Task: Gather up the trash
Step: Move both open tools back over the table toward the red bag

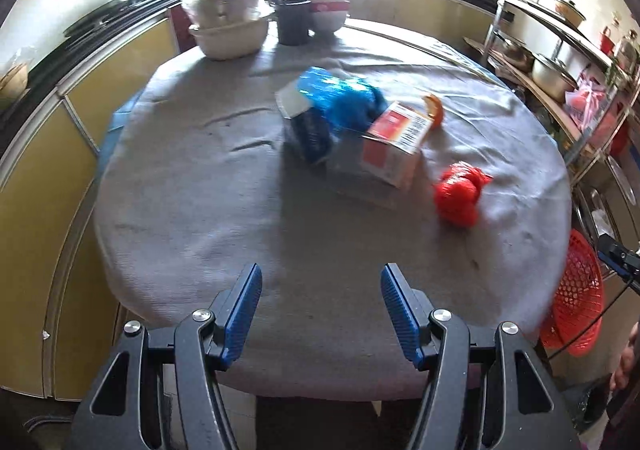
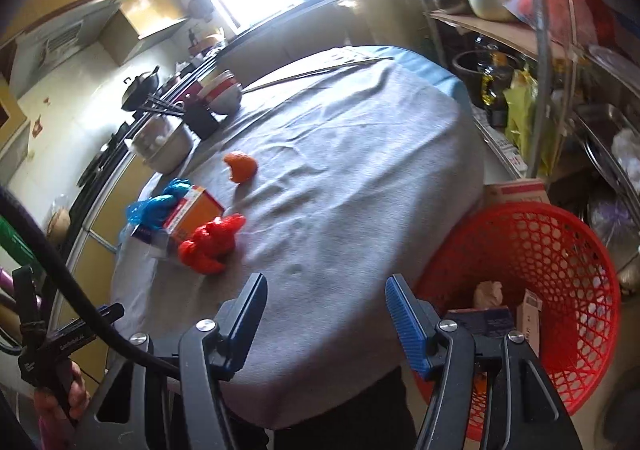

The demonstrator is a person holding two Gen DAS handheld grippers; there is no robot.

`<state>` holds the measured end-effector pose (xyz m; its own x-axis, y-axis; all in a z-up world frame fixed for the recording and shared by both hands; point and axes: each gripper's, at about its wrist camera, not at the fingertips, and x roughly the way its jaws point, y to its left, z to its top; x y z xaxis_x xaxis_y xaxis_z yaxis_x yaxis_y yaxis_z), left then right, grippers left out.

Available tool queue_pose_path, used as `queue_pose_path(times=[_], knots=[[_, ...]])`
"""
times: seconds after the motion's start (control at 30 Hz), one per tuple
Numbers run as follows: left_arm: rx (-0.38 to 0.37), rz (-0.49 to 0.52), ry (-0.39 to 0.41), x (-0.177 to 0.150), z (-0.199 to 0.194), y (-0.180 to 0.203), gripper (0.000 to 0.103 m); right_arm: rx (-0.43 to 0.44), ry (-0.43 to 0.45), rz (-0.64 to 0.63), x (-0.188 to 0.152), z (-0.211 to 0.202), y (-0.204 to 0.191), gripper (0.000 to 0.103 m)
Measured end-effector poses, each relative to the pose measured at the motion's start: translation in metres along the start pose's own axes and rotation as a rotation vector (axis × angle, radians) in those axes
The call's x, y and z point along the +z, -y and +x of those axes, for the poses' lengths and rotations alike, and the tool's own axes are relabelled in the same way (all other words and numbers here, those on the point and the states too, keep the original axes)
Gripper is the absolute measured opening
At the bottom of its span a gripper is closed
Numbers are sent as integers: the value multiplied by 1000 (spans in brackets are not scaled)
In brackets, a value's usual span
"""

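On the grey tablecloth [image 1: 208, 186] sit your blue bag [image 1: 344, 98], orange box [image 1: 394, 142], red bag [image 1: 458, 192] and orange peel [image 1: 435, 109]. Your left gripper [image 1: 320, 314] and right gripper [image 2: 326, 316] hover released, empty. Beside the table stands the red basket [image 2: 560, 250], some trash inside.

We see a crumpled red bag [image 1: 460, 196] on the tabletop [image 1: 200, 210], beside an orange carton [image 1: 396, 142], a blue bag [image 1: 344, 102], and orange peel [image 1: 435, 110]; a red basket [image 2: 532, 250] holds scraps.
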<state>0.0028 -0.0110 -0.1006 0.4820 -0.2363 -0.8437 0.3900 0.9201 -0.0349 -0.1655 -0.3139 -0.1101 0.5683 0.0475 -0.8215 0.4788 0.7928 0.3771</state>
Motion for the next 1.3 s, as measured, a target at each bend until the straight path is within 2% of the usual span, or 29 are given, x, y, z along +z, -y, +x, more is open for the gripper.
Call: queue_pose_path(times=[0.33,0.77,1.07,1.3], knots=[[70,-6,28,2,-8,-34,63,28,-16,-68,11,13,-47,65],[126,-83,15,-4,-11,-83,63,80,-73,-144,12,40,-97,65],[153,-99,-6,-3,-2,-88,63,133,-102,-201,18,60,-123,66],[176,-84,-34,7,11,-80,63,182,-120,-181,28,78,-126,66]])
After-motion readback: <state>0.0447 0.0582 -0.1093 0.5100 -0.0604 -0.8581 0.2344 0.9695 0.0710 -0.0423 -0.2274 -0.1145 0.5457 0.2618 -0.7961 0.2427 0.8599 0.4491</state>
